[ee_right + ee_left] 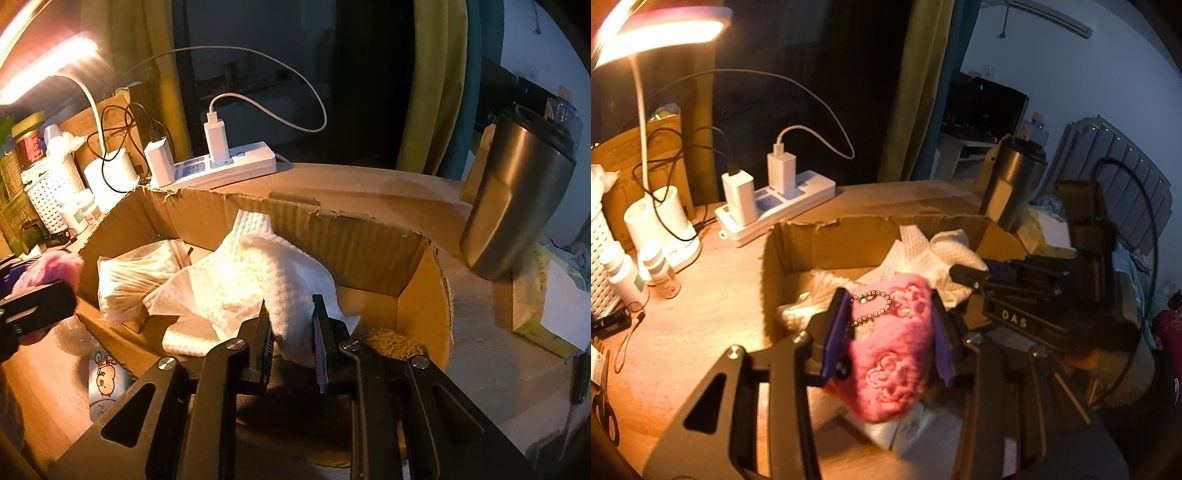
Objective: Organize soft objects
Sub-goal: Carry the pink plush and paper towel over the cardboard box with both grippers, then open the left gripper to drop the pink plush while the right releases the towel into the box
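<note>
My left gripper (890, 306) is shut on a pink fuzzy pouch (894, 354) with a bead chain, held over the near edge of an open cardboard box (812, 240). In the right wrist view my right gripper (293, 310) is shut on a white knitted cloth (295, 280) that lies over the box (369, 236). White tissues (192, 295) and a plastic pack of white sticks (129, 273) lie inside the box. A tan fuzzy thing (395, 341) shows at the box's near right corner. The pink pouch (55, 266) and the left gripper appear at the left edge there.
A lit desk lamp (661, 29), a white power strip (775, 206) with chargers and cables, small bottles (661, 269) and a white basket (598, 266) stand at the left. A steel tumbler (517, 199) stands right of the box. A tissue pack (550, 306) lies beyond it.
</note>
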Tool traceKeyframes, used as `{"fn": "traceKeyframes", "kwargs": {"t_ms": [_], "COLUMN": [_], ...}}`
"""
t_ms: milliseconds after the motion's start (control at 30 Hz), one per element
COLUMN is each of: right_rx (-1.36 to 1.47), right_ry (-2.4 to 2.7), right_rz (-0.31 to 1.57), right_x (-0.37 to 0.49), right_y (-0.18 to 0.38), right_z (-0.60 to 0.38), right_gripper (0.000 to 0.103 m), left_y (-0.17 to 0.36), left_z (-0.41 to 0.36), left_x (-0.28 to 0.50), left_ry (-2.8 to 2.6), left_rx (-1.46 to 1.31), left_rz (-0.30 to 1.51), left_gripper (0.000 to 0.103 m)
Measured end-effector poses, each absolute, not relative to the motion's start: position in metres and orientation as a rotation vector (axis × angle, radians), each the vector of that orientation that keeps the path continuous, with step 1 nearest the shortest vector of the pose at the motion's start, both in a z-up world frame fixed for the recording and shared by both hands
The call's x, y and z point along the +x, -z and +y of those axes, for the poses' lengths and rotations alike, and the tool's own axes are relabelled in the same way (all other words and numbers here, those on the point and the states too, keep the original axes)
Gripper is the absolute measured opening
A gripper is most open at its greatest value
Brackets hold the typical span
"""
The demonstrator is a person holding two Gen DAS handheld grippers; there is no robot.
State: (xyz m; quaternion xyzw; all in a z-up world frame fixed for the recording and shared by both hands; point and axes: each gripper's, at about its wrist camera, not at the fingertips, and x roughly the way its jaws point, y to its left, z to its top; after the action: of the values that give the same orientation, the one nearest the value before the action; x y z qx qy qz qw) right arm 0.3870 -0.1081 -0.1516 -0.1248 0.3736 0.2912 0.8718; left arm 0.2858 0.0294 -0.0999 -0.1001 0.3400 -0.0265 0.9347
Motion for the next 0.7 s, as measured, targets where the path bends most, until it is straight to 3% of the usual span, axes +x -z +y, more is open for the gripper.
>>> {"fn": "traceKeyframes", "kwargs": {"t_ms": [133,700], "right_rx": [-0.208,-0.14], "right_ry": [-0.633,-0.679], "right_rz": [0.788,0.727], "right_x": [0.389,0.377], "right_y": [0.15,0.128], "right_z": [-0.118,-0.147], "right_gripper": [0.034,0.051], "left_y": [0.105,0.128], "left_z": [0.02,-0.003], "left_x": [0.302,0.342], "left_ry": [0.052,0.041], "left_rx": [-0.191,-0.169], "left_rz": [0.714,0.808], "left_gripper": [0.043,0.045]}}
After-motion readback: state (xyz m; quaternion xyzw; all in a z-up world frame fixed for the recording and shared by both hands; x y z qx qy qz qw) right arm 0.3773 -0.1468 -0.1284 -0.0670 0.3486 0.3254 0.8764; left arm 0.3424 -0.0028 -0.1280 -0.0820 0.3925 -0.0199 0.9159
